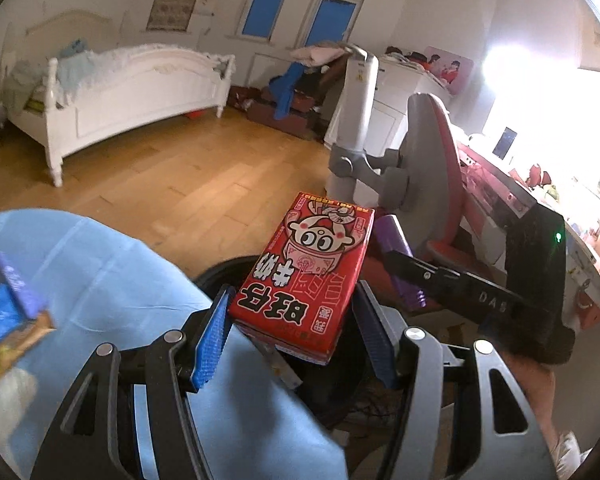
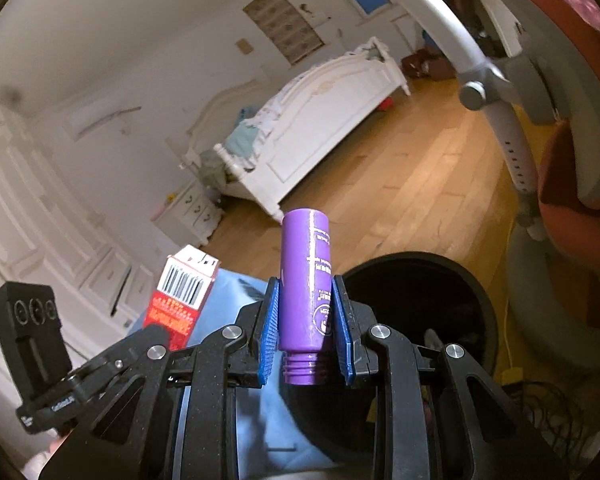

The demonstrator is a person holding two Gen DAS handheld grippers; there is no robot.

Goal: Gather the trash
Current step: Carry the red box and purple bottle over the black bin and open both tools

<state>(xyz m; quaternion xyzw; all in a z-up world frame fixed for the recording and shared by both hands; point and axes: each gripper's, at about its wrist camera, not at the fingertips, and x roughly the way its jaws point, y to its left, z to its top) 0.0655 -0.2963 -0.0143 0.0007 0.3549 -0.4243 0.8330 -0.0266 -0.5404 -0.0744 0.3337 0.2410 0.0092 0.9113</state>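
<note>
My left gripper (image 1: 294, 334) is shut on a red drink carton (image 1: 304, 272) with a cartoon face, held above the dark round trash bin (image 1: 220, 272). The carton also shows in the right wrist view (image 2: 182, 296). My right gripper (image 2: 306, 332) is shut on a purple capless bottle (image 2: 306, 296), held upright beside the black bin (image 2: 452, 276), over its left rim. The bottle (image 1: 396, 256) and the right gripper show in the left wrist view, just right of the carton.
A table under a light blue cloth (image 1: 100, 280) lies at left, with blue and tan snack wrappers (image 1: 8, 320) on it. A grey and red chair (image 1: 428, 168) stands close behind the bin. A white bed (image 1: 132, 92) stands across the wooden floor (image 1: 188, 176).
</note>
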